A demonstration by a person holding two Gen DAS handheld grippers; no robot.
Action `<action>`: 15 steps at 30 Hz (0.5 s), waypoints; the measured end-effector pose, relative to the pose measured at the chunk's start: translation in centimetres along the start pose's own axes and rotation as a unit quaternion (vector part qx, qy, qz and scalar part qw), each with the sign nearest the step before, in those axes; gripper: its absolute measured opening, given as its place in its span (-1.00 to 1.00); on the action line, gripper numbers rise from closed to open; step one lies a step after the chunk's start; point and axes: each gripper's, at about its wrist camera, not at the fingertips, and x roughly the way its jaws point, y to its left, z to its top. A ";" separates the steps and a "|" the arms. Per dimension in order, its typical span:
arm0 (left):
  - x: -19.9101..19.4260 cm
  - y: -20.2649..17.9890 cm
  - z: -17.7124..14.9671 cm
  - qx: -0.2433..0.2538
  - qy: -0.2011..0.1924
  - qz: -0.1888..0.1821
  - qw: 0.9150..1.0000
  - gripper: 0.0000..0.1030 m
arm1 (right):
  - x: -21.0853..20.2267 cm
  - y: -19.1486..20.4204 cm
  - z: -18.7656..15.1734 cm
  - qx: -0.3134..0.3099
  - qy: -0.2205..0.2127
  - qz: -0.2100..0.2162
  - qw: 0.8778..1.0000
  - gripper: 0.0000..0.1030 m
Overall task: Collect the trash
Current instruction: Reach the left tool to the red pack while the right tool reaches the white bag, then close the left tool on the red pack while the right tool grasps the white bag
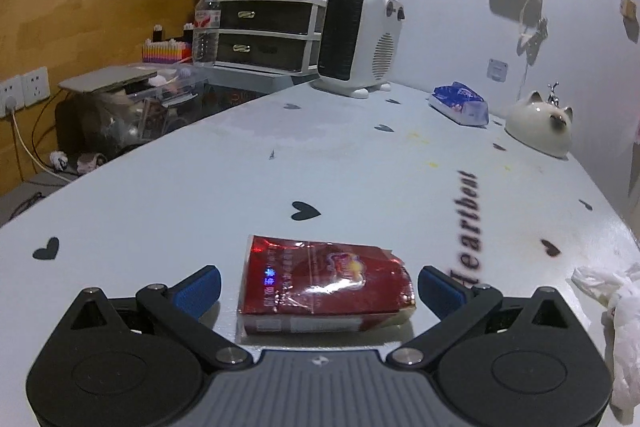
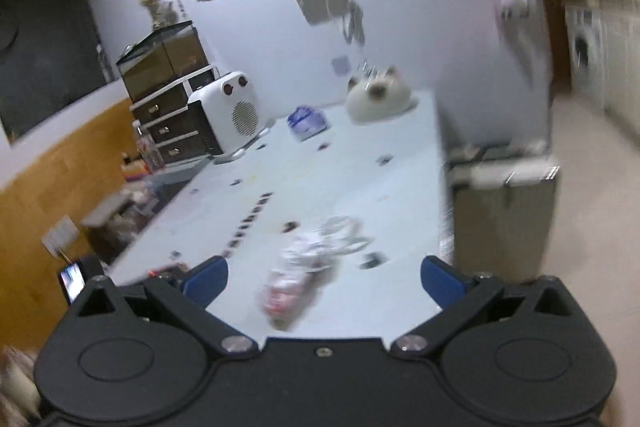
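1. The left gripper [image 1: 319,287] is low over the near edge of the pale blue worktop [image 1: 360,171], its blue pads spread wide apart.
2. A crumpled red wrapper [image 1: 324,287] lies flat on the worktop right between those two pads, with a gap on each side, so neither pad touches it.
3. To the right of the wrapper, by the worktop's right edge, sits a scrunched white plastic bag [image 1: 616,311], partly cut off by the left wrist view.
4. Further back on the worktop, from left to right: a white heater [image 1: 360,39] at the far edge, a blue tissue pack [image 1: 460,103], and a white cat-shaped dish [image 1: 540,127] near the far right corner.
5. The right wrist view is blurred. The right gripper [image 2: 324,281] is above the near edge of the worktop, its pads also spread wide and holding nothing.
6. The crumpled white bag [image 2: 316,259] lies on the worktop ahead of the right gripper, roughly centred between the pads but beyond their tips.
7. Just right of the worktop's right edge stands a grey bin [image 2: 504,211] on the floor.
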 end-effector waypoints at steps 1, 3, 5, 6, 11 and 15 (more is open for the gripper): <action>0.1 0.2 0.1 -0.006 0.002 -0.003 1.000 1.00 | 1.3 0.2 -0.1 0.024 0.009 0.008 1.000 1.00; 0.2 0.5 0.2 -0.012 0.000 -0.009 1.000 1.00 | 4.1 0.7 -0.4 0.067 0.020 0.020 0.997 1.00; 0.3 0.5 0.2 -0.015 -0.002 -0.012 1.000 1.00 | 6.5 1.1 -1.2 0.092 0.026 0.012 0.995 1.00; 0.3 0.5 0.2 -0.014 -0.001 -0.011 1.000 1.00 | 7.7 1.2 -1.7 0.105 0.032 0.005 0.994 1.00; 0.9 0.5 0.3 -0.015 0.015 -0.013 1.000 1.00 | 12.6 1.3 -4.6 0.167 0.063 -0.013 0.984 0.95; 1.0 0.5 0.3 -0.017 0.016 -0.009 1.000 1.00 | 15.1 1.6 -6.5 0.203 0.062 -0.028 0.977 0.81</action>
